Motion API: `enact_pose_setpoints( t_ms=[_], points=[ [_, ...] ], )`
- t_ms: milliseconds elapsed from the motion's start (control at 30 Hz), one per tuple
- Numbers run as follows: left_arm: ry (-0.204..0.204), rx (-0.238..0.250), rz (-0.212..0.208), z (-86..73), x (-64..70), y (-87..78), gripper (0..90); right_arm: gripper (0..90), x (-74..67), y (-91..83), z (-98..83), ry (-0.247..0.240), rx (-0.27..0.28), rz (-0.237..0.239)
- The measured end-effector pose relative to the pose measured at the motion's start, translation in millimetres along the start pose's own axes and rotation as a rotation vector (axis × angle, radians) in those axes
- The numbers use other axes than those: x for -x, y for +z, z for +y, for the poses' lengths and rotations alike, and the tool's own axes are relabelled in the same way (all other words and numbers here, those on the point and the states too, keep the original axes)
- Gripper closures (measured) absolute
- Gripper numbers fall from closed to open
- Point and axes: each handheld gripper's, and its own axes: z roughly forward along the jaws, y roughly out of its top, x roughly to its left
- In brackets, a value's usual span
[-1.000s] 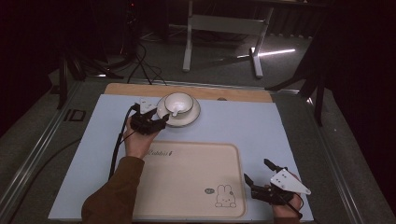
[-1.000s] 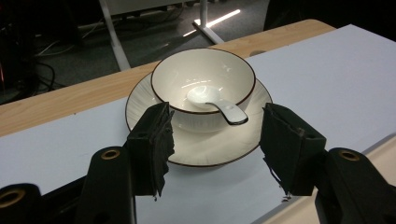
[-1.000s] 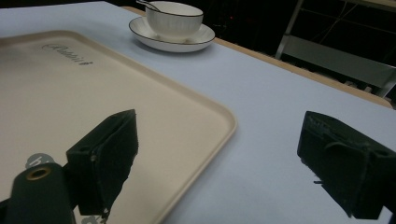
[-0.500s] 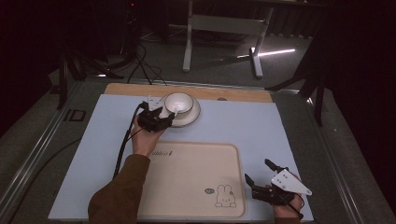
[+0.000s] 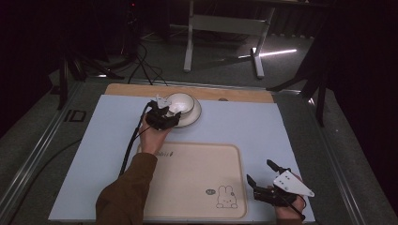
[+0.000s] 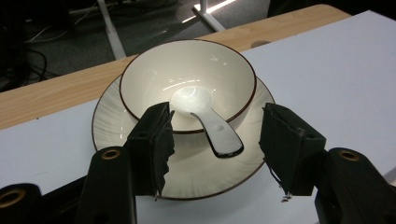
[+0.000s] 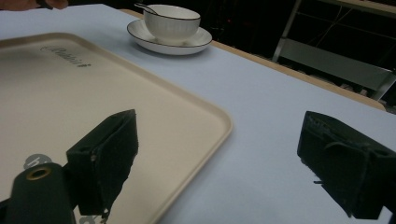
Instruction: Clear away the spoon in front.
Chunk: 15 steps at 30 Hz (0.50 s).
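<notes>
Here the left gripper has its jaws spread wide, gripping nothing; the handle end of one white spoon lies between the two pads, touching neither. The spoon rests in one bowl on one saucer, mid-frame. The saucer's near rim is hidden behind the pads. Lower right in the high view, the right gripper gapes wide beside one tray, its rabbit print small.
</notes>
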Motion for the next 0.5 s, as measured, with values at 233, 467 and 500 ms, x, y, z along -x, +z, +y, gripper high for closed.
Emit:
enact_pose_setpoints(
  t_ms=[233,467,500],
  points=[
    [-0.021,-0.029,0.015,-1.7,-0.5,14.4,44.1,12.1,0.3,-0.8,0.0,0.002,0.007,-0.002],
    [-0.038,-0.053,0.012,-4.9,-2.2,20.1,55.0,12.1,0.5,-1.4,-0.1,0.004,0.008,-0.002],
    [-0.038,-0.053,0.012,-4.9,-2.2,20.1,56.9,12.1,0.5,-1.4,-0.1,0.004,0.008,-0.002]
  ],
)
